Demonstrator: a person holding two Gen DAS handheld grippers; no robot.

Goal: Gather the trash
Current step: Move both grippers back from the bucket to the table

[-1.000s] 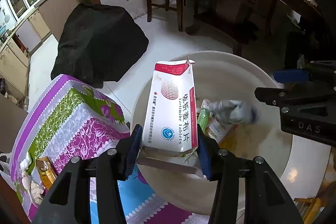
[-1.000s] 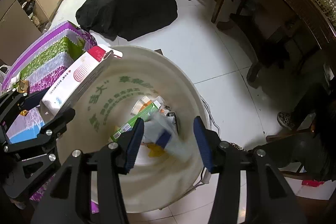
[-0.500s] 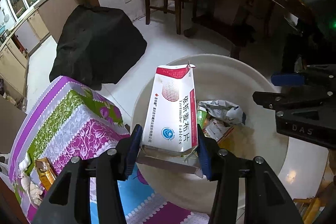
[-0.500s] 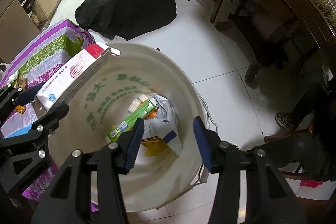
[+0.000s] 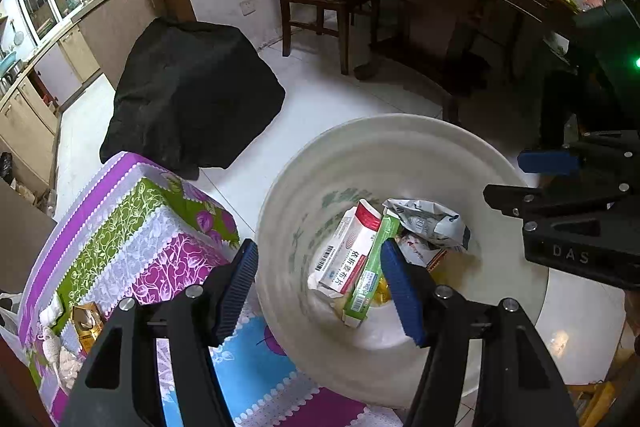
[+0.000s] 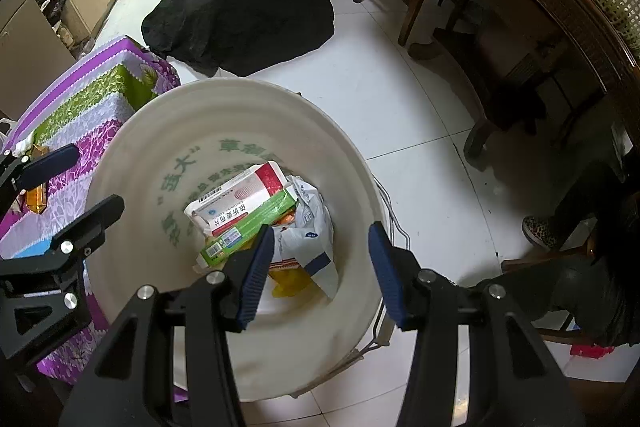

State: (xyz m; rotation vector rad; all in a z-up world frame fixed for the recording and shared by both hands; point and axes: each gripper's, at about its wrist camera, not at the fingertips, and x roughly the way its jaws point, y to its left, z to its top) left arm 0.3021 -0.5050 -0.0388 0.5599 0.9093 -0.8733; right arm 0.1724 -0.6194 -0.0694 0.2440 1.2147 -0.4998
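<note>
Left wrist view: left gripper [image 5: 320,287], jaws spread and empty, hovers above the white bucket [image 5: 520,311]. Inside lies the light, crushable tablet box [image 5: 347,254]; grip its long edges. Right gripper [image 6: 321,269] likewise spread.

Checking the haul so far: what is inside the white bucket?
The bucket holds a white-and-red medicine box on a green carton, beside a crumpled white bag. Something yellow shows beneath; the rest is covered.

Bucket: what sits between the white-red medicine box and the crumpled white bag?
The green box lies between medicine box and bag in the bucket; right wrist view shows it.
</note>
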